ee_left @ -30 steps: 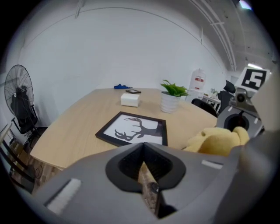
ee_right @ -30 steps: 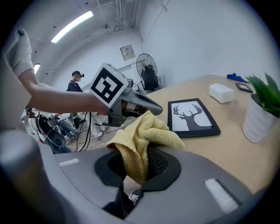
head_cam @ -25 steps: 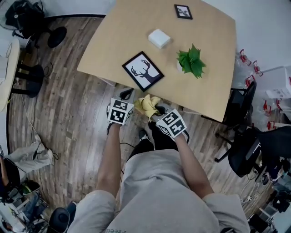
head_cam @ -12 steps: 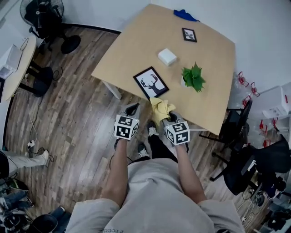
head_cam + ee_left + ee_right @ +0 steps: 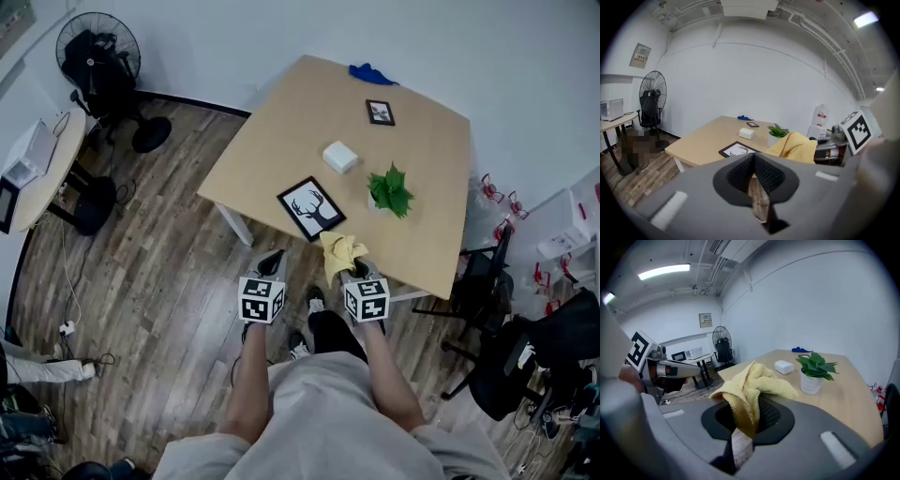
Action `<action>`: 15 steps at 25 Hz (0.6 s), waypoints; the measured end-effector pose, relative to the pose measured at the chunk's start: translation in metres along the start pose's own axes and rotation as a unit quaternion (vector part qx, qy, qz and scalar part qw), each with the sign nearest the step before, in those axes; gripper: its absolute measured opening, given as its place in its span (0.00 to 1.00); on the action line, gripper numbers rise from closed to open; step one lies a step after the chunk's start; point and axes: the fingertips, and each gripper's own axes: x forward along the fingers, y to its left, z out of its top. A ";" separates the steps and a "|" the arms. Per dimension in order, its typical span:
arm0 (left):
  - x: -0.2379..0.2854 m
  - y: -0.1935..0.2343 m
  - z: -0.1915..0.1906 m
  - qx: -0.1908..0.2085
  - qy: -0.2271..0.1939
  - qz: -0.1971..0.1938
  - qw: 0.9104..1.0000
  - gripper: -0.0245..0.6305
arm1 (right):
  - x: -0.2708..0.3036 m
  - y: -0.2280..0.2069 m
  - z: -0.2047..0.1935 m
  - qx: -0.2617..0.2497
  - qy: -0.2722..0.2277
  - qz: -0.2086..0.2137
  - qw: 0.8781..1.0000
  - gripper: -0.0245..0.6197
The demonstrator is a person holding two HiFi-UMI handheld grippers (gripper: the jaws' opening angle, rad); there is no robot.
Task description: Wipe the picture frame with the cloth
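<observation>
A black picture frame [image 5: 311,207] with a deer print lies flat near the front edge of the wooden table [image 5: 281,141]; it also shows in the left gripper view [image 5: 738,149]. My right gripper [image 5: 352,266] is shut on a crumpled yellow cloth [image 5: 341,252], which bunches up above its jaws [image 5: 754,385]. It hovers at the table's near edge, just right of the frame. My left gripper [image 5: 273,263] is shut with nothing between its jaws, off the table, in front of the frame.
On the table stand a potted plant [image 5: 391,190], a white box [image 5: 340,157], a small framed picture [image 5: 380,112] and a blue cloth [image 5: 372,72] at the far edge. A fan [image 5: 97,56] and a side table [image 5: 37,173] are on the left, office chairs [image 5: 525,337] on the right.
The head view has pulled back, so more of the room and the table shows. Both grippers keep their place at the table's near edge, the right one still holding the cloth.
</observation>
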 end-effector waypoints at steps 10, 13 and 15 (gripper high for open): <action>-0.002 -0.001 -0.001 -0.004 -0.006 -0.007 1.000 0.12 | -0.004 0.000 0.001 0.004 -0.006 -0.002 1.000 0.11; 0.000 -0.001 -0.002 -0.005 -0.004 -0.009 1.000 0.12 | -0.004 -0.001 0.002 0.006 -0.008 -0.004 1.000 0.11; 0.001 -0.003 -0.002 -0.004 -0.004 -0.011 1.000 0.12 | -0.005 -0.001 0.002 0.006 -0.009 -0.007 1.000 0.11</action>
